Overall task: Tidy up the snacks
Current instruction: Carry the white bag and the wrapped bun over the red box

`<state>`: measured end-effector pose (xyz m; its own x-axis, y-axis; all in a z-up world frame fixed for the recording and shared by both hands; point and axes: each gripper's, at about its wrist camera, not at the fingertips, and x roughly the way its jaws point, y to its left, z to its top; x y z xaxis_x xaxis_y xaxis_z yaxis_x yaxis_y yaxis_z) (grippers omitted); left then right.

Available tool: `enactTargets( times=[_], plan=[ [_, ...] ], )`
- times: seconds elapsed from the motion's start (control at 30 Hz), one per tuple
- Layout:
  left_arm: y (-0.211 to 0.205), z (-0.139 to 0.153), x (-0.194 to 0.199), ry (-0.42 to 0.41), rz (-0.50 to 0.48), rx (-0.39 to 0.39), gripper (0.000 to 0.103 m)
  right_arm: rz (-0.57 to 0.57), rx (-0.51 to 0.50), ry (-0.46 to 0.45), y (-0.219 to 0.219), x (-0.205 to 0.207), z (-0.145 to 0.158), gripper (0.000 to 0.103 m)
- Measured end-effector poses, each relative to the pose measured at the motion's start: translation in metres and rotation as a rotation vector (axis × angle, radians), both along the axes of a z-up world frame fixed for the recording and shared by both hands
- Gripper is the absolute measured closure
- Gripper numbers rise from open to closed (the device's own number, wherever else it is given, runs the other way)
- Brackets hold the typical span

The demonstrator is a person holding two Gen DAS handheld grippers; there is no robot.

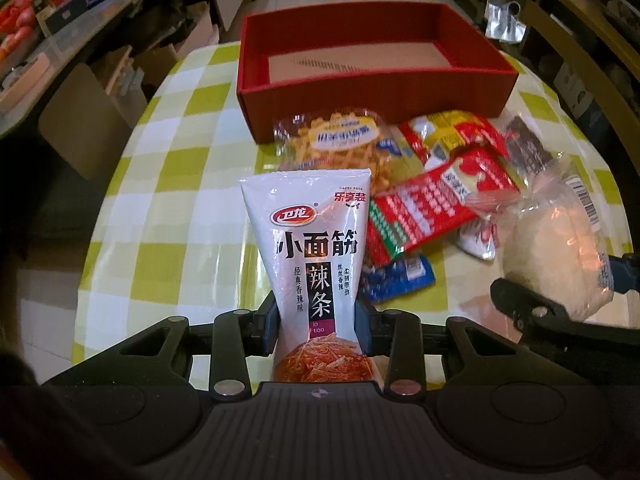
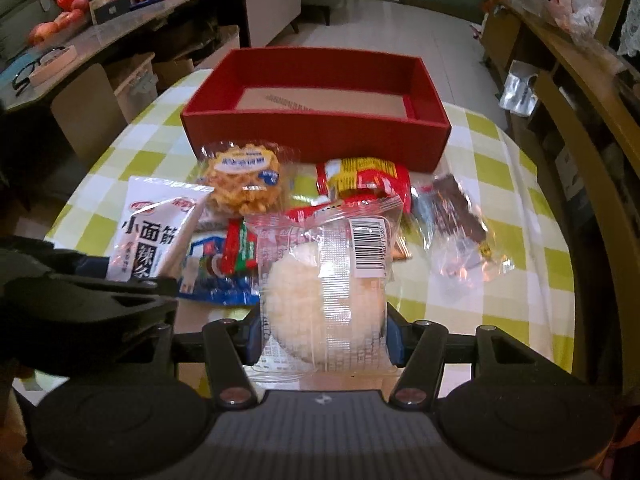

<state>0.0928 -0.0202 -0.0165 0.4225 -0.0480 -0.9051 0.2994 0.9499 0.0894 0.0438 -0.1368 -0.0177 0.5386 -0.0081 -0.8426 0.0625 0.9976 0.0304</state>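
Note:
My left gripper (image 1: 318,330) is shut on a white spicy-strip packet (image 1: 308,248), held upright above the table; the packet also shows in the right wrist view (image 2: 154,232). My right gripper (image 2: 322,338) is shut on a clear-wrapped rice cake (image 2: 324,280), which shows at the right of the left wrist view (image 1: 560,248). An empty red box (image 1: 372,92) stands open at the far side of the table, also in the right wrist view (image 2: 316,128). Between box and grippers lies a pile of snacks: a yellow noodle crisp pack (image 2: 244,180), red packets (image 1: 432,208), a blue packet (image 1: 400,276), a dark-wrapped snack (image 2: 456,212).
The table has a green-and-white checked cloth (image 1: 168,208). Cluttered shelves and cardboard boxes (image 1: 60,12) stand to the left. A wooden chair back (image 2: 580,152) rises along the table's right edge. Tiled floor lies beyond the box.

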Motion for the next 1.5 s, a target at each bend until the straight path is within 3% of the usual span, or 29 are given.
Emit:
enactTargets(
  times=[0.87, 1.5],
  plan=[
    [-0.037, 0.02, 0.09, -0.078, 0.025, -0.047, 0.058, -0.082, 0.041, -0.09, -0.054, 0.094, 0.022, 0.041],
    [-0.05, 0.022, 0.169, -0.132, 0.066, -0.059, 0.058, -0.128, 0.05, -0.123, -0.074, 0.175, 0.015, 0.041]
  ],
)
